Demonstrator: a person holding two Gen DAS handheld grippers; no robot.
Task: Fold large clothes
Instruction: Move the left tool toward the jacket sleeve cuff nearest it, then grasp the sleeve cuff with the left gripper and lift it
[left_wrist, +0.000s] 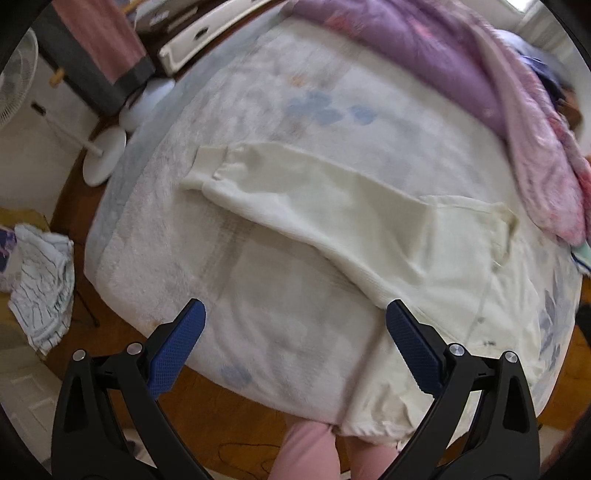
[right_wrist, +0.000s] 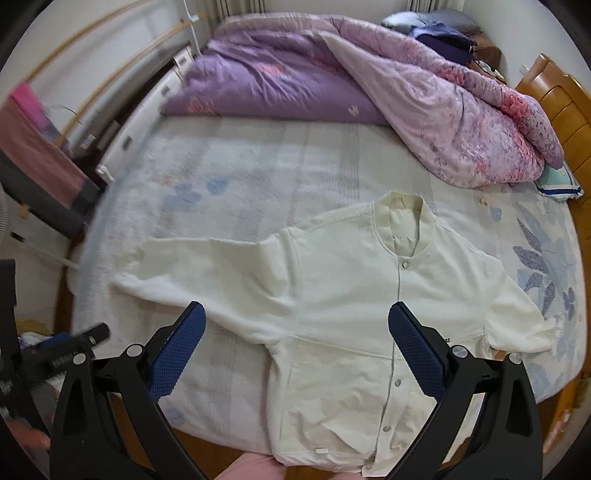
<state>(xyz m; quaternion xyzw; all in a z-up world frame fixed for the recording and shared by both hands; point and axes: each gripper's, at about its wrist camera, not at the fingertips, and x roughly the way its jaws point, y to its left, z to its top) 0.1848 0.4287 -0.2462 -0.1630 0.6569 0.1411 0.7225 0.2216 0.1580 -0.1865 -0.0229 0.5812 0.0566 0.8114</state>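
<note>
jackets: 1 (right_wrist: 343, 295) | quilts: 1 (right_wrist: 332, 81) | beds: 1 (right_wrist: 221, 177) | grippers: 2 (left_wrist: 293, 343) (right_wrist: 295, 343)

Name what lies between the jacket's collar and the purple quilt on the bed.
Only bare bedsheet: nothing rests between the jacket collar and the quilt. The right wrist view shows it.

- on the cream jacket (right_wrist: 343, 295), a small dark print sits low on the front near the sleeve seam, beside the right tool's finger; only a final "s" can be made out, the remainder is hidden behind the tool.
- in the left wrist view the same jacket shows a small dark mark near its hem, too blurred to read.
- nothing else carries readable text: no labels, brands, numbers or signs can be read on the bedding, the furniture or the tools in either view.
</note>
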